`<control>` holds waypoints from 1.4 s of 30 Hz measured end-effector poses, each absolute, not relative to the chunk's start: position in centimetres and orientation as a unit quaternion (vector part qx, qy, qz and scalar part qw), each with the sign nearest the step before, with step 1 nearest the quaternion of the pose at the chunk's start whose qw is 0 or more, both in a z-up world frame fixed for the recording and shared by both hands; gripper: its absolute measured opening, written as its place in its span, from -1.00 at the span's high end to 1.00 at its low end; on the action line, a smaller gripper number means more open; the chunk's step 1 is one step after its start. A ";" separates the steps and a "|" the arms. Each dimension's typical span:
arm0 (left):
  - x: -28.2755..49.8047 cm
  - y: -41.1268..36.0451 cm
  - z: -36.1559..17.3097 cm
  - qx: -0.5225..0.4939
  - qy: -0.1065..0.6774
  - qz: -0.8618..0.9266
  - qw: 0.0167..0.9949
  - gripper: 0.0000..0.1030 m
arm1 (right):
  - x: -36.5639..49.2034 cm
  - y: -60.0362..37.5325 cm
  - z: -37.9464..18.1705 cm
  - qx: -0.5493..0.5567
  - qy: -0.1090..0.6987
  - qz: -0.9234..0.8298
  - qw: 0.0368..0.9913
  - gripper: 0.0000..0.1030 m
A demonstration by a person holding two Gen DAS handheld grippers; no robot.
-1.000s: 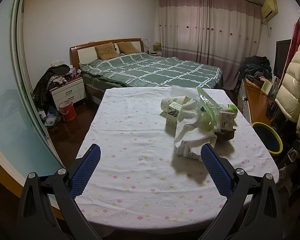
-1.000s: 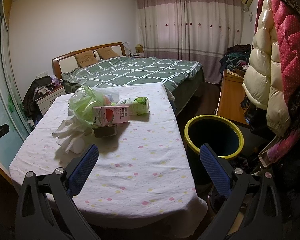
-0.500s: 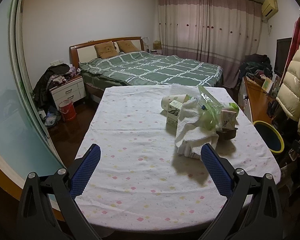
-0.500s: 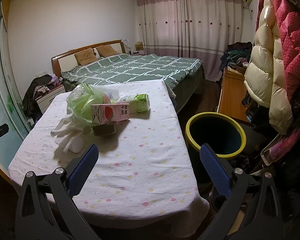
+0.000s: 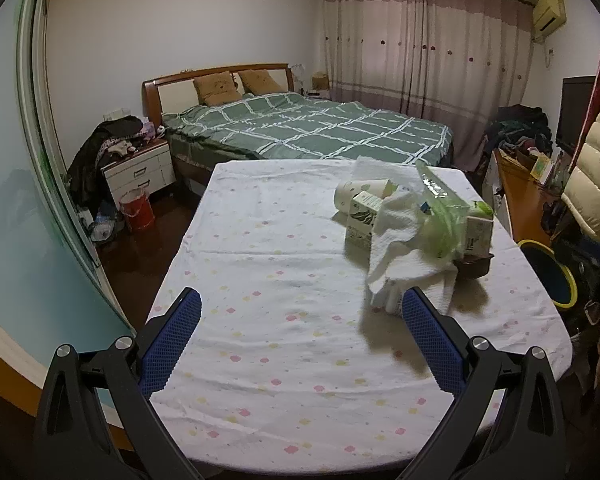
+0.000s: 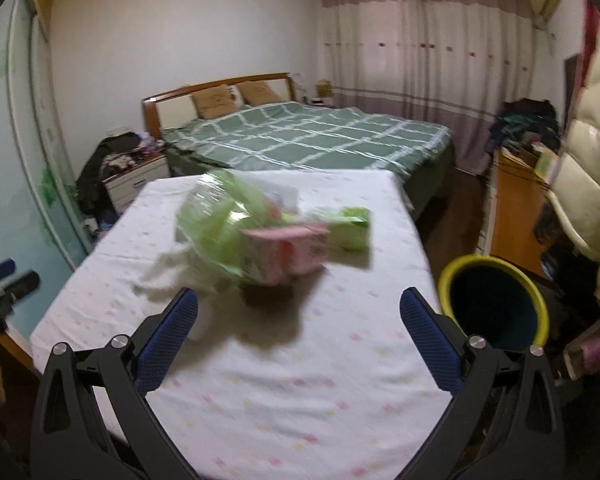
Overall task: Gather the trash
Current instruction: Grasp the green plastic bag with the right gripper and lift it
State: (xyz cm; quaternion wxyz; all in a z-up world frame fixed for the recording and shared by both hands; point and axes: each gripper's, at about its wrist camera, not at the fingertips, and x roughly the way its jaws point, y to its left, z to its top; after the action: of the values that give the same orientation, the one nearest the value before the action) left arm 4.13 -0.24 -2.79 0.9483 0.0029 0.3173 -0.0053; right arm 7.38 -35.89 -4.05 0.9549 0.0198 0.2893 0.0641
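Observation:
A heap of trash lies on the table [image 5: 268,264] with its dotted white cloth: crumpled white paper towels [image 5: 404,248], a green plastic bag [image 5: 440,220], small cartons [image 5: 360,216] and a dark cup [image 5: 474,266]. In the blurred right wrist view the same heap shows the green bag [image 6: 216,232], a pink carton [image 6: 288,252] and a green-white carton [image 6: 352,228]. A yellow-rimmed bin [image 6: 494,304] stands on the floor right of the table. My left gripper [image 5: 300,320] is open, short of the heap. My right gripper [image 6: 299,320] is open too, nothing between its fingers.
A bed [image 5: 308,128] with a green checked cover stands behind the table. A white nightstand [image 5: 138,172] and a red bucket [image 5: 137,210] are at the left. A wooden desk [image 6: 516,208] and hanging puffy coats [image 6: 588,184] crowd the right side.
My right gripper has swung left and closer to the trash heap, blurring the view. The left gripper has drifted only slightly. Both stay open.

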 end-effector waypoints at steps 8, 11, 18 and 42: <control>5.6 1.0 -3.9 -0.007 0.330 -0.002 0.944 -0.93 | 13.6 -29.6 -3.4 -0.006 0.317 0.134 0.939 -0.29; 5.9 1.3 -4.2 -0.010 0.333 -0.001 0.943 -0.93 | 15.9 -27.7 -3.9 -0.015 0.331 0.136 0.934 -0.16; 7.1 1.7 -5.0 -0.016 0.341 -0.009 0.940 -0.93 | 20.0 -26.1 -5.7 -0.024 0.356 0.109 0.928 -0.11; 7.6 0.3 -5.4 -0.011 0.342 -0.036 0.939 -0.93 | 18.3 -28.0 1.1 0.091 0.315 0.214 0.920 0.52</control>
State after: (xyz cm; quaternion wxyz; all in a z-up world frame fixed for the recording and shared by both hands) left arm 7.59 0.34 -5.41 0.9389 -0.0106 0.3422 -0.0357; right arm 18.33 -28.04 1.09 0.9201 0.0907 0.3155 0.2137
